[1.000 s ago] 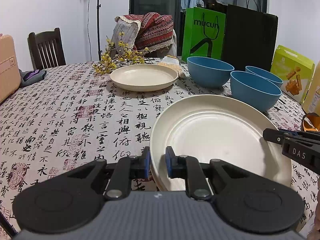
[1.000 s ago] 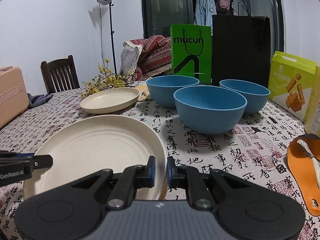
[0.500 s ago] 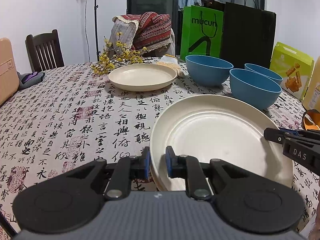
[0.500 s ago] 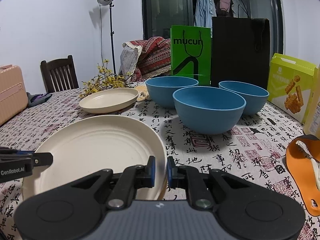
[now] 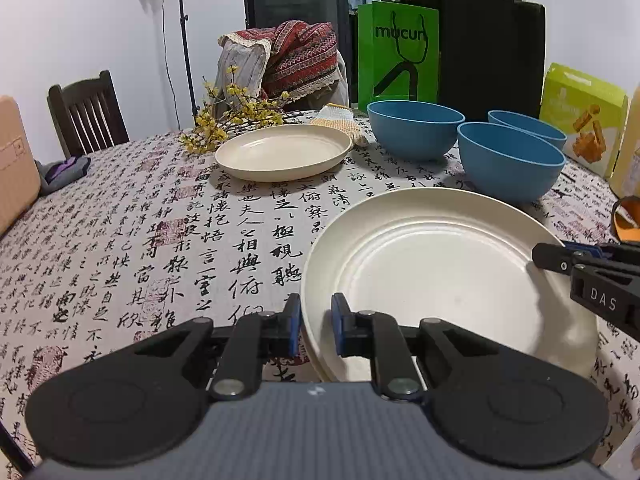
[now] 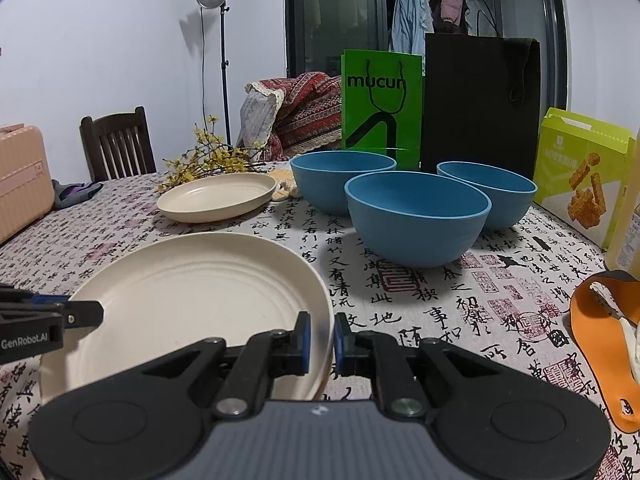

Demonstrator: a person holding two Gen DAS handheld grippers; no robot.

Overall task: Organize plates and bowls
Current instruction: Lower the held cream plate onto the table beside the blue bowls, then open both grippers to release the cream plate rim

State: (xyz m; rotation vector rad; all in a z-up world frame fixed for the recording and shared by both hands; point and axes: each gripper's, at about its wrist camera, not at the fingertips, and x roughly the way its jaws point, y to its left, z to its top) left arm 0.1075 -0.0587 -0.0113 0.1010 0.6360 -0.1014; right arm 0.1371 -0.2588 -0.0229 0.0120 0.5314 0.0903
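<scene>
Fingers point(image 5: 294, 322) of both grippers clamp the near plate point(image 5: 440, 264), apparently stacked.
Lift both sides level together, toward the far plate point(image 5: 284, 152) upper left.

A large cream plate point(image 5: 440, 268) with faint concentric rings in its well sits nearest, its rim clamped on opposite sides; at its near left edge a second rim shows just beneath it, so it looks stacked on another plate. A smaller cream plate point(image 5: 283, 152) lies flat farther back on the calligraphy-print cloth, well apart. Three matte blue bowls stand upright and empty in a cluster: the front bowl point(image 6: 417, 218) just beyond the large plate, the back-left bowl point(image 6: 342, 180) and the back-right bowl point(image 6: 490, 192) behind it.
</scene>
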